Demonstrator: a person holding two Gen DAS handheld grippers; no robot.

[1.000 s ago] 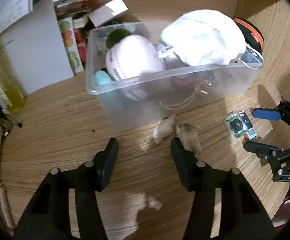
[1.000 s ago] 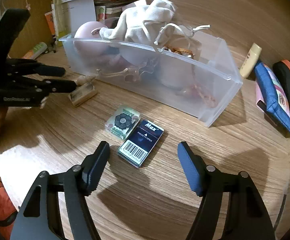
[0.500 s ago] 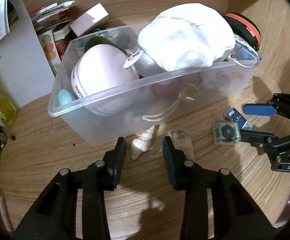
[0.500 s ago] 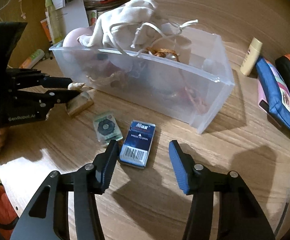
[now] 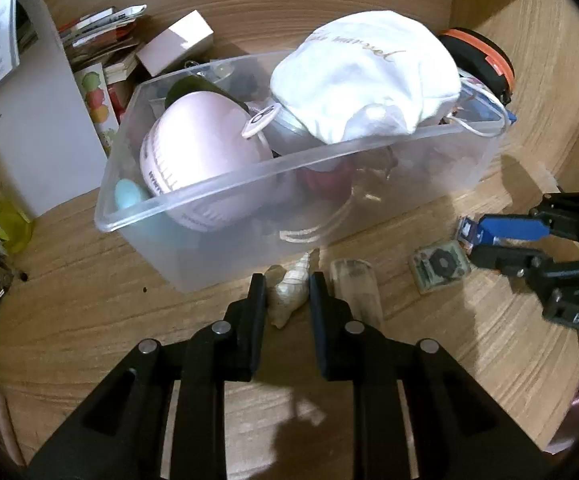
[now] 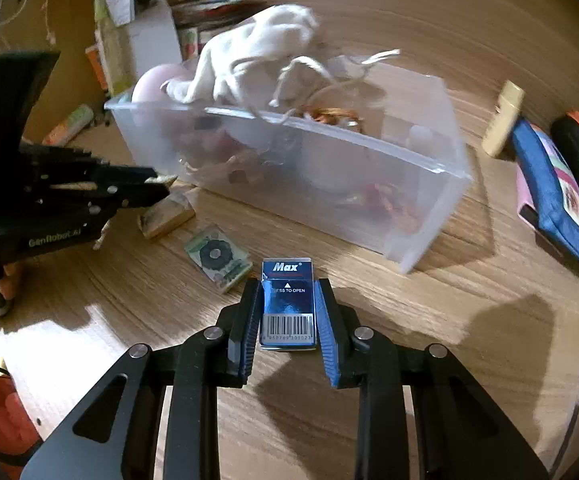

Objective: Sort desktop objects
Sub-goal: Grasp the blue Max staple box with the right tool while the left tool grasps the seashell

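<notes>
Clear bin (image 5: 225, 196) crammed with white pouch (image 5: 365, 80) and pink case (image 5: 197, 152); left gripper (image 5: 287, 294) just closed on seashell (image 5: 291, 290), right gripper (image 6: 288, 306) on blue box (image 6: 288, 300).

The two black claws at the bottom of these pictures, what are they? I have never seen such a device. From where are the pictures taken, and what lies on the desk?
They are hand-held grippers, one in each of a person's hands, with a camera on each that looks along its fingers. In the left camera's picture, the left gripper has just been closing on a pale seashell. In the right camera's picture, the right gripper has just been closing on a blue Max box. Both things lie on a wooden desk before a clear bin full of oddments. Between them lie a small green packet and a clear block.
</notes>
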